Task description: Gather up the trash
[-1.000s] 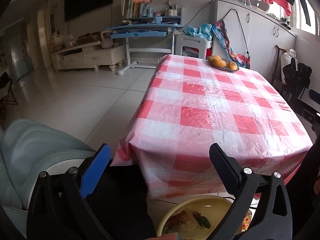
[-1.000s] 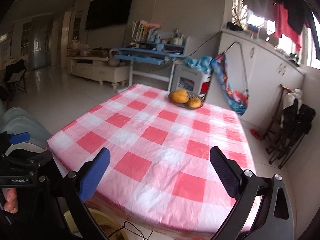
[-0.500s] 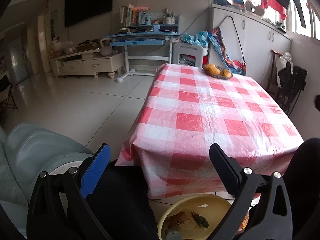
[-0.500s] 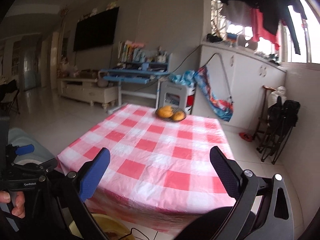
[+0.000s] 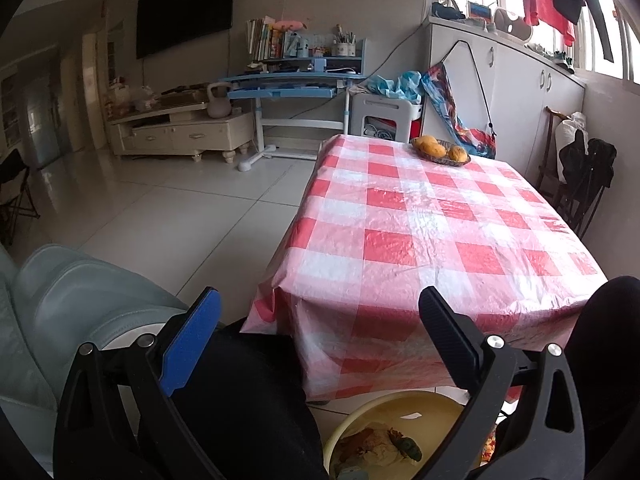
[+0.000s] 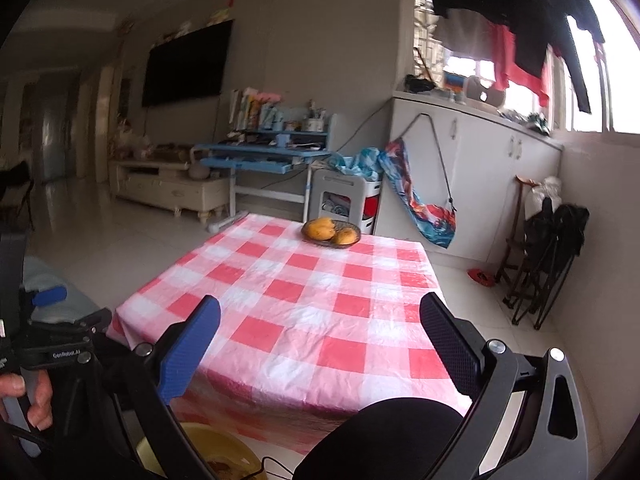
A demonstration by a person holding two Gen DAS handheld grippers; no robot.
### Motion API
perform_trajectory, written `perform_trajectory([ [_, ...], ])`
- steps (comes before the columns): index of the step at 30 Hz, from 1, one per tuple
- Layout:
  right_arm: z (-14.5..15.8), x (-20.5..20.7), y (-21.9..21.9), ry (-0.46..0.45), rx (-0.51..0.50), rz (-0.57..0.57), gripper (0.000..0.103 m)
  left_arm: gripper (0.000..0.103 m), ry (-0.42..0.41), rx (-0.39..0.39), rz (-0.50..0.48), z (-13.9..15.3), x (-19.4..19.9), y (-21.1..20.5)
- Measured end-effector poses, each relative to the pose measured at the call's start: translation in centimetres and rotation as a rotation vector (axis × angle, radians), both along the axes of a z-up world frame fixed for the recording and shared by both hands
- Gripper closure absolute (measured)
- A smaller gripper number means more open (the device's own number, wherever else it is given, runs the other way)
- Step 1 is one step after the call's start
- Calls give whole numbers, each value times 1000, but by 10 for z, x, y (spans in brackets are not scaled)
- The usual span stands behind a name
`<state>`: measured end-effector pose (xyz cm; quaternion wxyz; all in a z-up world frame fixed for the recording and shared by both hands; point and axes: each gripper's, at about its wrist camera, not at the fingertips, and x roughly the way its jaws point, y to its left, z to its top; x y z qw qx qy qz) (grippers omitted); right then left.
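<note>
A yellow basin [image 5: 400, 420] holding scraps of trash stands on the floor below the table's near edge; its rim also shows in the right wrist view [image 6: 200, 446]. My left gripper [image 5: 320, 320] is open and empty, held above the basin and short of the table. My right gripper [image 6: 320, 328] is open and empty, raised over the table's near edge. The table wears a red and white checked cloth [image 5: 432, 232], also seen in the right wrist view [image 6: 304, 300]. No loose trash shows on the cloth.
A dish of orange fruit [image 5: 440, 151] sits at the table's far end, as in the right wrist view [image 6: 331, 232]. A pale sofa arm [image 5: 80, 304] is at left. My dark-clothed knees [image 6: 384, 436] sit close below. Folded chairs [image 6: 544, 256] stand at right.
Both grippers have pulled back and tilted up from the table, so the table looks farther away and more of the room shows. Both stayed open and empty.
</note>
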<state>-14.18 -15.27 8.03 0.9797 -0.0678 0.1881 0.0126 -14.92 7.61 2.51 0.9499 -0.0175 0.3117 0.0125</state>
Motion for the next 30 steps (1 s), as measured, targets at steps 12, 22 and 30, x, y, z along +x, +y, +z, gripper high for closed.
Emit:
perform_trajectory([
  [12, 1, 3, -18, 23, 106, -22, 8, 7, -24, -40, 19, 4, -2, 8],
  [22, 0, 3, -10, 29, 72, -16, 8, 7, -29, -20, 9, 4, -2, 4],
  [30, 1, 3, -8, 32, 59, -17, 8, 7, -31, -20, 10, 5, -3, 2],
])
